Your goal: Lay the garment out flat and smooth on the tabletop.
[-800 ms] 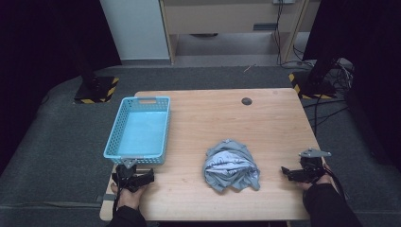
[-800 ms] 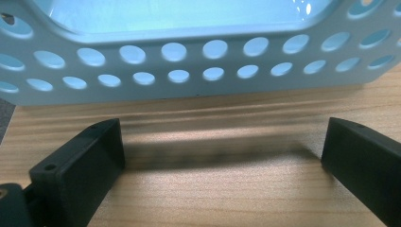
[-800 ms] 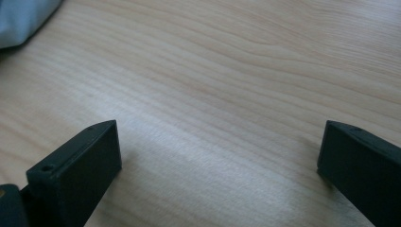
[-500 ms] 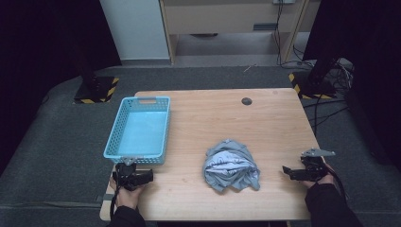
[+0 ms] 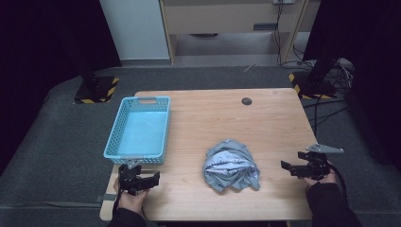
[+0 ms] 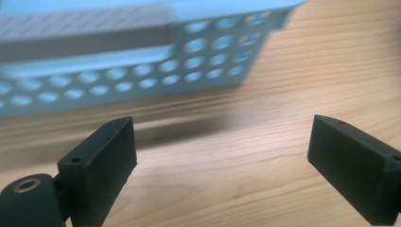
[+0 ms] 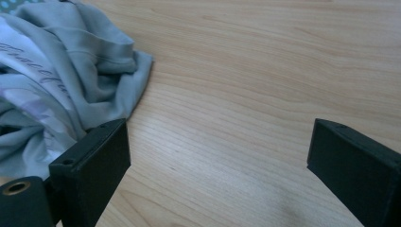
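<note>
Left gripper [image 5: 153,178] shifted slightly right along table edge, below basket [image 5: 140,127]; jaws wide.

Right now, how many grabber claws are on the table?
2. The left gripper sits just in front of the blue basket; the right gripper sits right of the crumpled grey shirt. Both open.

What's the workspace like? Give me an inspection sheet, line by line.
Surface: wooden table, dark round spot near the far edge.
Job's things: crumpled grey garment near the front; empty light blue basket at left.
Clutter: nothing seen.
Grippers: left gripper by the basket's near end, jaws open; right gripper right of the garment, jaws open, nothing held.
Cables: one trails from the right gripper; more on the floor far right.
Surroundings: grey carpet, stand bases with yellow-black stripes, cabinet behind.
</note>
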